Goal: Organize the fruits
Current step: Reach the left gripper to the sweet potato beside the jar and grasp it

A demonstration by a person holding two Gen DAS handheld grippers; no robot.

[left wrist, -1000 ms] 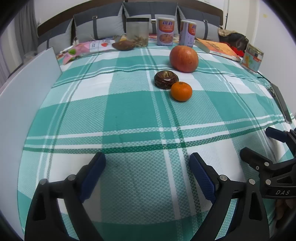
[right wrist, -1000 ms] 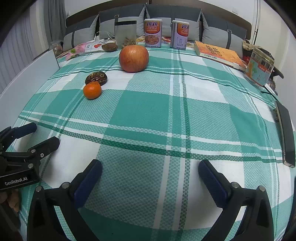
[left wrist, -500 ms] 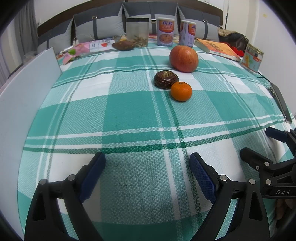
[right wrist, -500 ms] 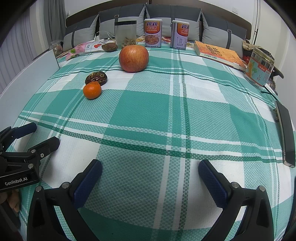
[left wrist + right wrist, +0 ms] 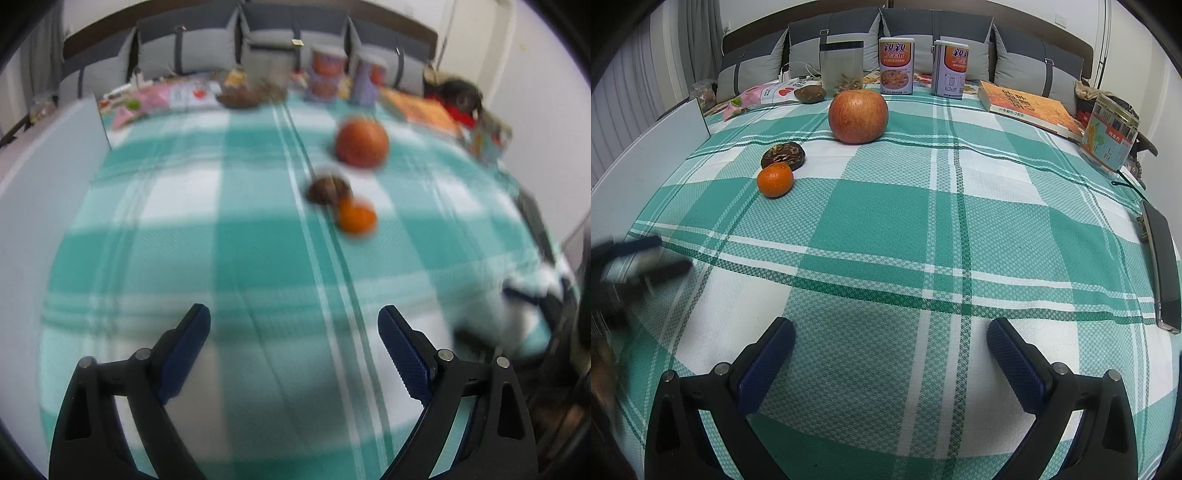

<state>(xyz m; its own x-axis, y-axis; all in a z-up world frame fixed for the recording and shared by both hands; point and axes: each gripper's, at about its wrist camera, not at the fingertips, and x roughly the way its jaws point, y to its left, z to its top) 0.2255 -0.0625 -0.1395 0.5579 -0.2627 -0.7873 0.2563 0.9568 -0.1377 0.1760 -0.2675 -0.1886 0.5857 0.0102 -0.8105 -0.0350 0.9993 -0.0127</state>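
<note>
Both tongs gape empty over the near cloth [image 5: 886,229]: left gripper [image 5: 293,325], right gripper [image 5: 891,336]; the mandarin [image 5: 775,180], dark fruit [image 5: 783,156] and apple [image 5: 858,116] lie well ahead, left of the right gripper's line, slightly right of the left's; left looks better placed.

Bed [image 5: 923,229] in front of my tongs, green-and-white plaid cover, stuff lying straight on it.

Left-centre cluster: apple [image 5: 858,116] furthest back, dark brown round item [image 5: 783,156] nearer, mandarin [image 5: 775,180] just beside that, looks touching or nearly. Back row by the pillows: clear container [image 5: 842,68], two printed cans [image 5: 896,65], pink snack bag [image 5: 764,94], brown lump [image 5: 810,93] next to it. Right side: orange book [image 5: 1030,107] lying flat, a tin [image 5: 1110,134] upright, dark flat device [image 5: 1161,266] at the edge. Left wrist view blurred, same layout.
</note>
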